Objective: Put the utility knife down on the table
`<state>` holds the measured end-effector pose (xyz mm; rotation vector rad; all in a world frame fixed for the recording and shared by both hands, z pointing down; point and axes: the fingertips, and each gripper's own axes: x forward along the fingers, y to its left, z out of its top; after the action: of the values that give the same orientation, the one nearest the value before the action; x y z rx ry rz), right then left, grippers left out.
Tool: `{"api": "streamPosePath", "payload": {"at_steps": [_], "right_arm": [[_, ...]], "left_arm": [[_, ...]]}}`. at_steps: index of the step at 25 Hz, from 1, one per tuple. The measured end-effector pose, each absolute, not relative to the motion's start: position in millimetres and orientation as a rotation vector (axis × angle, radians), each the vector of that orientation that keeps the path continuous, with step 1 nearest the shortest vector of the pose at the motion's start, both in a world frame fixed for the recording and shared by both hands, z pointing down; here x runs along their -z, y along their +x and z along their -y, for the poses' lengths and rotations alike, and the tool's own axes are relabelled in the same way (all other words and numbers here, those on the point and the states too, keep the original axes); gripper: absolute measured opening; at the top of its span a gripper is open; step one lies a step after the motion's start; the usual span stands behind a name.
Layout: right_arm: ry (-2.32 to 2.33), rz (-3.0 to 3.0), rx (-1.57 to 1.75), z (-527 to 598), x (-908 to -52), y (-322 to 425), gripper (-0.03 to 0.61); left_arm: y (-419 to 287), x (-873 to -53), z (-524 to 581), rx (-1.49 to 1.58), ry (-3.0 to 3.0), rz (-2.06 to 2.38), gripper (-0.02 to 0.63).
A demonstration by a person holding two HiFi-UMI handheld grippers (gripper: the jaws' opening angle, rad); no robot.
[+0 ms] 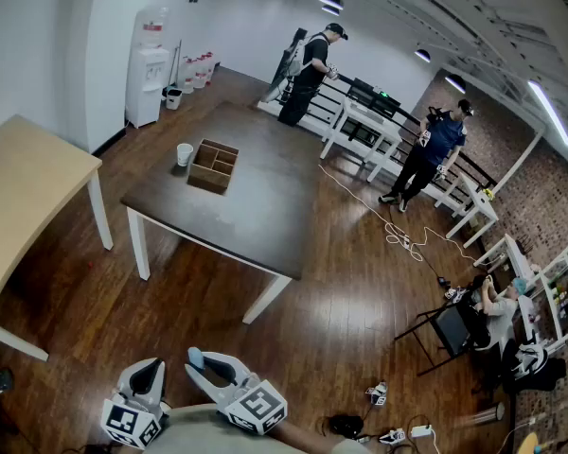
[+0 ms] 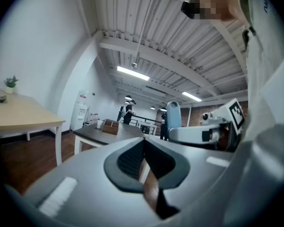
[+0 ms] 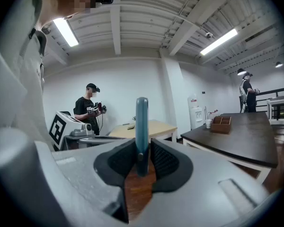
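Observation:
A slim blue utility knife (image 3: pixel 141 122) stands upright between the dark pads of my right gripper (image 3: pixel 142 157), which is shut on it. In the head view the right gripper (image 1: pixel 205 367) hovers low over the wooden floor, well short of the dark table (image 1: pixel 265 211), and the knife (image 1: pixel 196 357) sticks out of its tip. My left gripper (image 1: pixel 150 375) hangs just to its left. Its pads (image 2: pixel 132 157) meet with nothing between them. The left gripper view also catches the knife (image 2: pixel 173 119) in the right gripper beside it.
On the dark table stand a wooden divided box (image 1: pixel 214 164) and a white cup (image 1: pixel 185 153). A light wooden table (image 1: pixel 28 197) is at the left. Two people (image 1: pixel 308 64) stand by white benches at the back, and cables (image 1: pixel 398 239) lie on the floor.

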<state>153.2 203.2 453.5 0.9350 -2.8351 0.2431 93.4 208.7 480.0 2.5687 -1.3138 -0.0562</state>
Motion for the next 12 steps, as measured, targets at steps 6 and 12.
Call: {"api": "streamPosePath", "payload": {"at_steps": [6,12], "right_arm": [[0.947,2.83,-0.234,-198.4,-454.7,127.4,0.089],[0.976,2.812,-0.223,-194.7,-454.5,107.0,0.089]], "left_arm": [[67.2,-484.1,-204.0,0.068,2.565,1.314,0.002],[41.8,-483.5,-204.4,0.089,2.569,1.326,0.002]]}}
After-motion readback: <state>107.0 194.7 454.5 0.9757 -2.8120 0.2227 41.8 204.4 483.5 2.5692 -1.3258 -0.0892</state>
